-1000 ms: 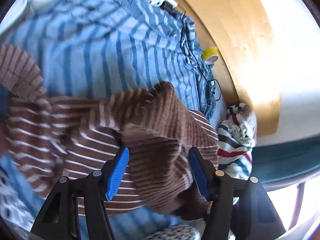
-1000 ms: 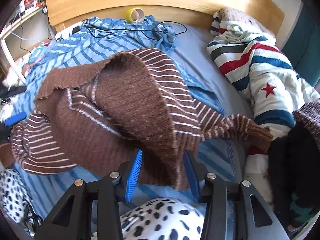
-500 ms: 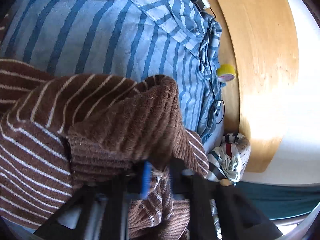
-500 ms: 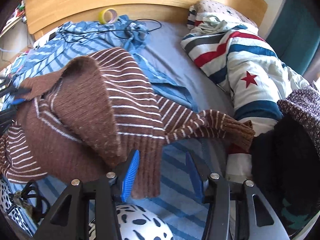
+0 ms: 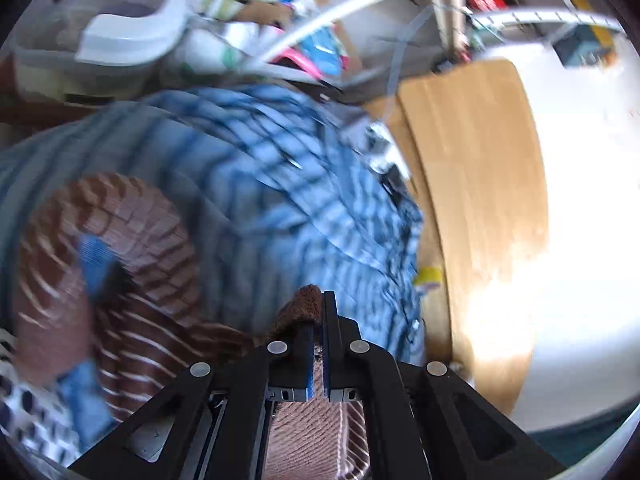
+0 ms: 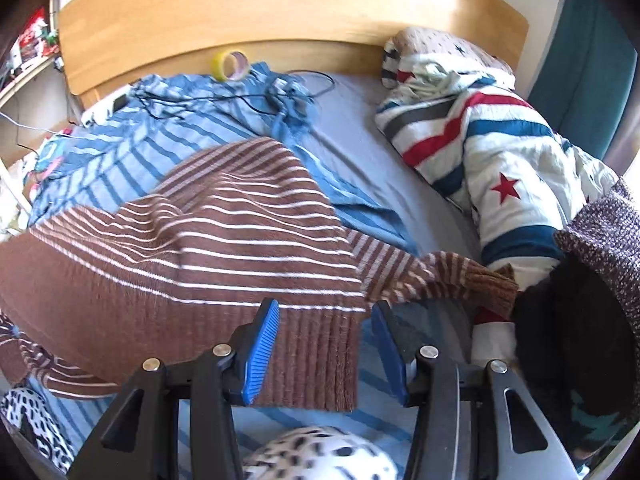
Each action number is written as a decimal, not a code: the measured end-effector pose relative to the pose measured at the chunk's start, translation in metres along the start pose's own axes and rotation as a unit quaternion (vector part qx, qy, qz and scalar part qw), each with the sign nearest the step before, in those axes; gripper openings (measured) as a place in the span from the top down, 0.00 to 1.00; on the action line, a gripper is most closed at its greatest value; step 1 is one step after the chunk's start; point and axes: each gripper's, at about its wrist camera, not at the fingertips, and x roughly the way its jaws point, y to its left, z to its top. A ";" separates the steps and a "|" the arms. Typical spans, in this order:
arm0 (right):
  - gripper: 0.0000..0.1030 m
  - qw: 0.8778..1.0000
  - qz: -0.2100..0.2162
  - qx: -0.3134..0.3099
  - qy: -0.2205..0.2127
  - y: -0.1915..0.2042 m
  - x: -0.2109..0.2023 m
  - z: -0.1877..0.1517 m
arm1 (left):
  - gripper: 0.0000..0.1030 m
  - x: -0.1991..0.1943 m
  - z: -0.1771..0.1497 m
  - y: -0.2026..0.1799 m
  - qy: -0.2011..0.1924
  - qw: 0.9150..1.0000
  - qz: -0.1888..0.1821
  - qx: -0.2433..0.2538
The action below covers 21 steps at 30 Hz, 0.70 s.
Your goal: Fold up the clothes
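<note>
Left hand-held gripper (image 5: 316, 344) is clamping brown sweater (image 6: 208, 248) | right hand-held gripper (image 6: 326, 352) is gaping wide | risk: one-sided pull is bunching hem.

A yellow tape roll (image 6: 229, 65) stood against the wooden headboard (image 6: 280, 12), beside black cables (image 6: 208, 98) on the blue striped blanket (image 6: 132, 140). A star-printed duvet (image 6: 492, 152) (bunched up) lay at the bed's right.

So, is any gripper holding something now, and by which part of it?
The left gripper is shut on the edge of the brown striped sweater. The right gripper is open around the ribbed hem and holds nothing.
</note>
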 end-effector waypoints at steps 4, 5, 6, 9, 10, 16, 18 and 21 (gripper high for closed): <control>0.50 1.000 0.008 -0.008 0.004 0.020 -0.002 0.000 | 0.98 0.011 0.007 0.040 0.009 0.998 0.050 -0.024; 0.49 1.000 0.010 -0.011 0.005 0.024 -0.002 -0.001 | 0.98 0.012 0.006 0.047 0.010 0.998 0.059 -0.026; 0.49 1.000 0.009 -0.015 0.007 0.027 -0.002 -0.002 | 0.98 0.012 0.005 0.053 0.010 0.997 0.067 -0.029; 0.49 1.000 0.005 -0.013 0.014 0.024 -0.002 -0.006 | 0.98 0.015 0.003 0.072 0.017 0.995 0.090 -0.039; 0.49 1.000 0.005 -0.009 0.018 0.021 -0.001 -0.007 | 0.98 0.018 0.003 0.077 0.027 0.994 0.095 -0.047; 0.49 0.999 0.017 0.036 0.034 -0.006 -0.001 -0.011 | 0.96 0.006 0.003 0.095 0.052 0.991 0.067 -0.107; 0.49 0.998 0.021 0.041 0.033 -0.008 -0.003 -0.013 | 0.96 -0.002 0.001 0.095 0.044 0.991 0.070 -0.102; 0.48 0.998 0.030 0.037 0.031 -0.005 -0.007 -0.017 | 0.96 -0.008 -0.003 0.096 0.048 0.991 0.081 -0.092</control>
